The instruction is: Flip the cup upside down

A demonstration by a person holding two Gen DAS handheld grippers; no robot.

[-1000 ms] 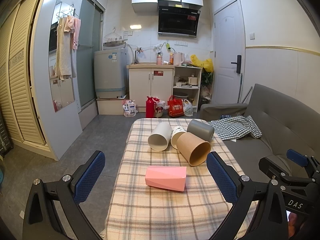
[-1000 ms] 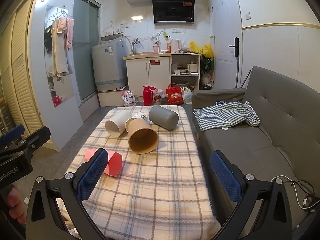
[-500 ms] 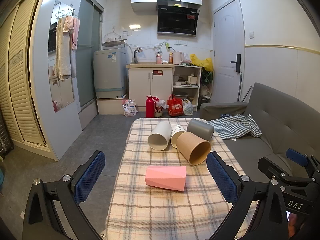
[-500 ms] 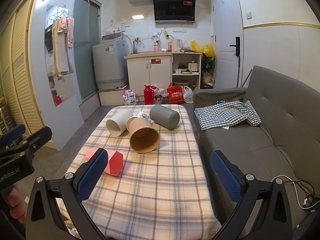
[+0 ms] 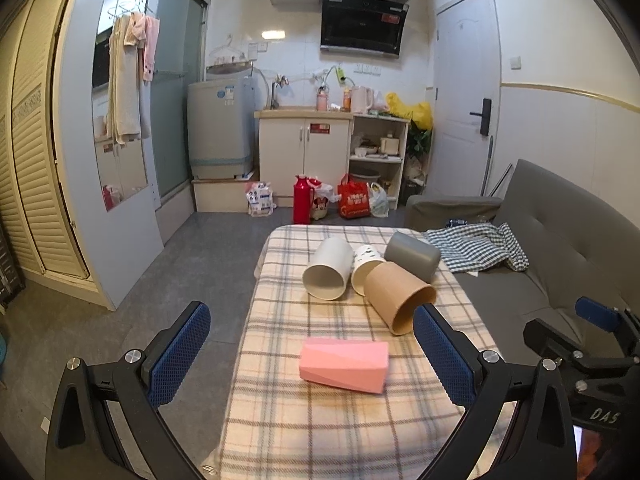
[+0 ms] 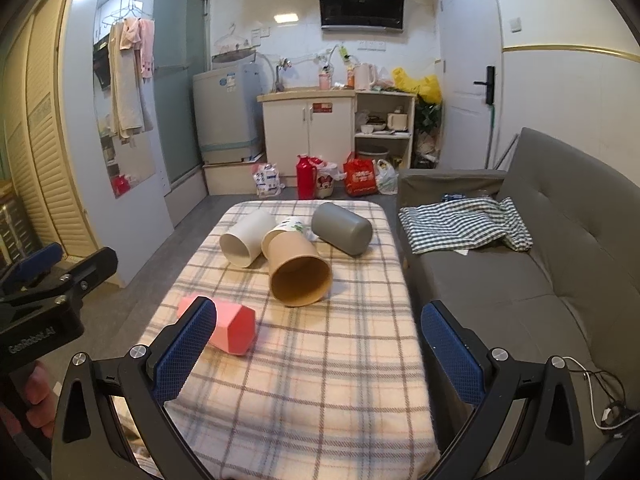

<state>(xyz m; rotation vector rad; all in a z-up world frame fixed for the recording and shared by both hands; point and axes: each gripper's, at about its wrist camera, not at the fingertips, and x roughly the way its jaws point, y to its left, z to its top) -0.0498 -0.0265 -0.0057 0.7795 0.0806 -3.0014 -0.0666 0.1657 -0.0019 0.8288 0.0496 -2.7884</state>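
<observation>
Several cups lie on their sides on a plaid-covered table (image 5: 332, 432). A pink faceted cup (image 5: 344, 365) lies nearest, also in the right wrist view (image 6: 230, 330). Behind it lie a brown cup (image 5: 398, 297) (image 6: 298, 276), a white cup (image 5: 327, 269) (image 6: 246, 238), a patterned paper cup (image 5: 365, 266) (image 6: 286, 228) and a grey cup (image 5: 412, 256) (image 6: 342, 229). My left gripper (image 5: 310, 356) is open and empty, its fingers either side of the pink cup but short of it. My right gripper (image 6: 318, 354) is open and empty above the table's near half.
A grey sofa (image 6: 532, 280) with a checked cloth (image 6: 464, 226) runs along the table's right side. Bare floor (image 5: 192, 280) lies to the left. Cabinets, a washing machine (image 5: 220, 134), bags and a red flask (image 5: 301, 204) stand at the far wall.
Both grippers have edged slightly forward toward the cups. The cups have not moved, and both grippers remain open.
</observation>
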